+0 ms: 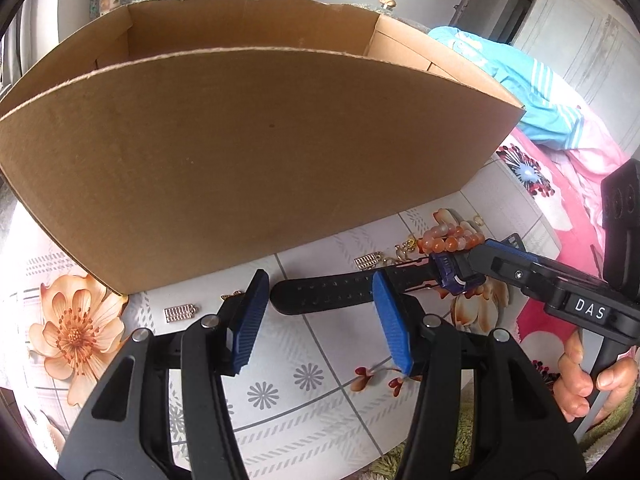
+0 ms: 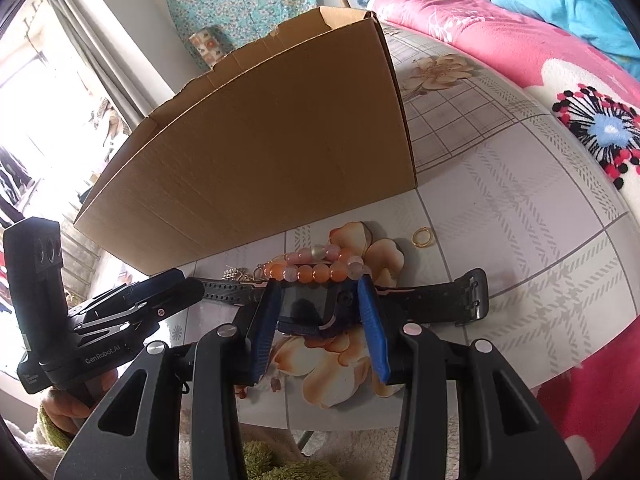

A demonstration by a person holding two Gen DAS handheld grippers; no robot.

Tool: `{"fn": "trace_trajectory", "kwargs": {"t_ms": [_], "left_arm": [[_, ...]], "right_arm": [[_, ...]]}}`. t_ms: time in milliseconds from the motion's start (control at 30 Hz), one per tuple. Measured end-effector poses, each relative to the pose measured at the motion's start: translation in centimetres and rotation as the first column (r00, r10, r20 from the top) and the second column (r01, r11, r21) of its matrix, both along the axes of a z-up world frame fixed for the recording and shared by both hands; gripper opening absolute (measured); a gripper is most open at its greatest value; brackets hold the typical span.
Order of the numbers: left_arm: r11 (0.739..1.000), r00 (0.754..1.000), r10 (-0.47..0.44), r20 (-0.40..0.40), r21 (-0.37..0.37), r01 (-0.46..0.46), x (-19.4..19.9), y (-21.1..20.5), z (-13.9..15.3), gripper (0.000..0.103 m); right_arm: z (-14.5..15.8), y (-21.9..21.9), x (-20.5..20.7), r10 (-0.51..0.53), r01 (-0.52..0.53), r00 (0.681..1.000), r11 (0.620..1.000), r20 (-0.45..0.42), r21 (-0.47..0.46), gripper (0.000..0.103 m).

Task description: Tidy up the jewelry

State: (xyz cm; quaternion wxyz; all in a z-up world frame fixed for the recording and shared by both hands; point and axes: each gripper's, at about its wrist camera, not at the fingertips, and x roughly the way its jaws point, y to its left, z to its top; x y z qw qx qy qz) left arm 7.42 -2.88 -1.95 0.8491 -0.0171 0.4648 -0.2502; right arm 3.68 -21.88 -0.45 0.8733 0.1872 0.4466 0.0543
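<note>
Just behind the watch [image 2: 304, 308], beaded bracelet [image 2: 320, 266] and cardboard box [image 2: 256, 148].

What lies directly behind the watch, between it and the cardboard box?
Behind the watch lie an orange bead bracelet and some gold pieces beside it, on the table. The bracelet and the right gripper hide whatever lies under or right behind them.

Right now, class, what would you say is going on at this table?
A person holding a tool in each hand is sorting jewelry beside an open cardboard box. The right tool has its fingers either side of the watch face on the table; whether they grip yet is unclear. The left tool is open around the strap end. A beaded bracelet, a gold ring and small gold charms lie loose on the table.
</note>
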Motion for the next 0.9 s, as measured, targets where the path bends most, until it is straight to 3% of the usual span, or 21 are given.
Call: {"fn": "trace_trajectory", "kwargs": {"t_ms": [233, 533, 900], "left_arm": [[1.000, 1.000, 0.007, -0.022, -0.021, -0.008, 0.1, -0.2, 0.1, 0.056], [0.987, 0.998, -0.049, -0.047, -0.157, 0.041, -0.4, -0.4, 0.6, 0.057], [0.975, 0.999, -0.028, -0.043, -0.221, 0.018, -0.1, -1.1, 1.4, 0.057]], "right_arm": [[-0.1, 0.1, 0.3, 0.006, -0.006, 1.000, 1.000, 0.000, -0.004, 0.039], [-0.1, 0.3, 0.4, 0.008, -0.008, 1.000, 1.000, 0.000, -0.009, 0.039], [-0.2, 0.4, 0.2, 0.020, -0.019, 1.000, 1.000, 0.011, -0.021, 0.039]]}}
